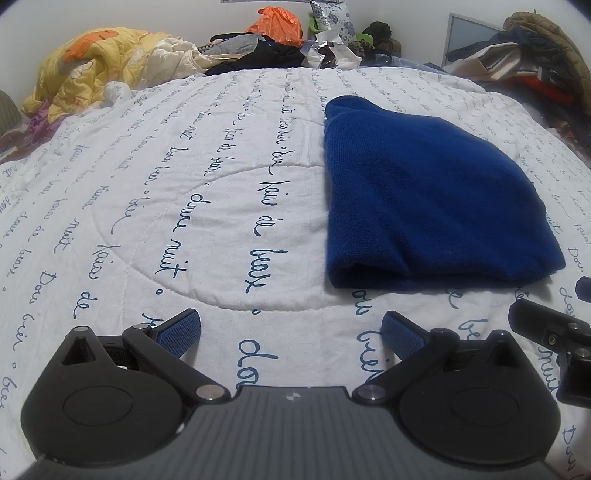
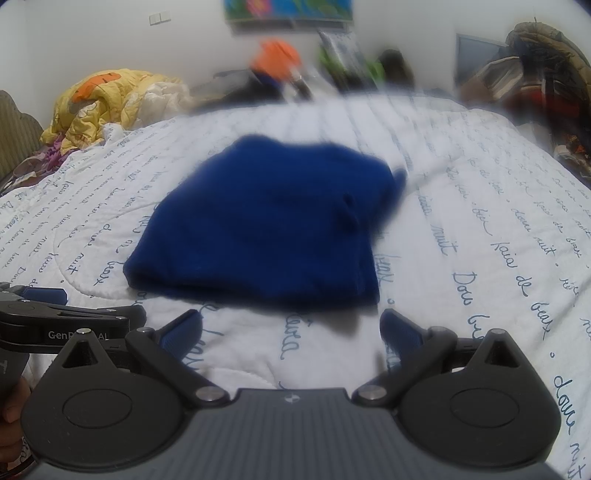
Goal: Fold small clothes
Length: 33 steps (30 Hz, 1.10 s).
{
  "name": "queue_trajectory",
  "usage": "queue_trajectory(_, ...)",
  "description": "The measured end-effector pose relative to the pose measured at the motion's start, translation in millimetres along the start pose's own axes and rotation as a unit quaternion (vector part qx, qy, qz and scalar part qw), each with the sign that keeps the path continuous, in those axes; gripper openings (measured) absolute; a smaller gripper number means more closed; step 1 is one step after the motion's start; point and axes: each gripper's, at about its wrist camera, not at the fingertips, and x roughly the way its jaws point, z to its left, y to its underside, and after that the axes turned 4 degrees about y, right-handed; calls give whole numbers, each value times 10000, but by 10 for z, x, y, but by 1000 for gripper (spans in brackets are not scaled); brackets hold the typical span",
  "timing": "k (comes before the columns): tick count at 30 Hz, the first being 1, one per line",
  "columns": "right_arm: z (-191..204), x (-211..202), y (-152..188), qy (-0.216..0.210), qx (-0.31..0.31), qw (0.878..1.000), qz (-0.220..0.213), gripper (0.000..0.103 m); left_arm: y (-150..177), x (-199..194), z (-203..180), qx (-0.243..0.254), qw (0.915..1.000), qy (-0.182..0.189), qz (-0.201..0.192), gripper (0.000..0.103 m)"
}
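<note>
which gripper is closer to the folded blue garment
Right. The right gripper faces the blue garment head-on, just short of its near edge; the left gripper sits off to its left side.

Folded blue garment (image 1: 424, 199) on quilt (image 1: 184, 177), L hand-held gripper (image 1: 291, 332) open, nr its front edge.

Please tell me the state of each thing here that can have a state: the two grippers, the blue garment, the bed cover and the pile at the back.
left gripper: open, holding nothing.
right gripper: open, holding nothing.
blue garment: folded, lying flat, apart from both grippers.
white quilt: spread flat.
yellow blanket: crumpled in a heap.
orange bag: crumpled.
</note>
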Motion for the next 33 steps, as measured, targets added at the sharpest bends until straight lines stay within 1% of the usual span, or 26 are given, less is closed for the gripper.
queue_trajectory(26, 10, -19, -30, -32, -13, 10000, -27, 103, -14, -39, -11, 20, 10000, -19, -42, 103)
queue_trajectory(29, 6, -15, -33, -42, -15, 10000, -26, 103, -22, -57, -9, 19, 10000, 0, -93, 103)
queue_trajectory(33, -18, -11, -33, -70, -28, 10000, -43, 103, -37, -104, 14, 76, 9996, 2, -271, 103)
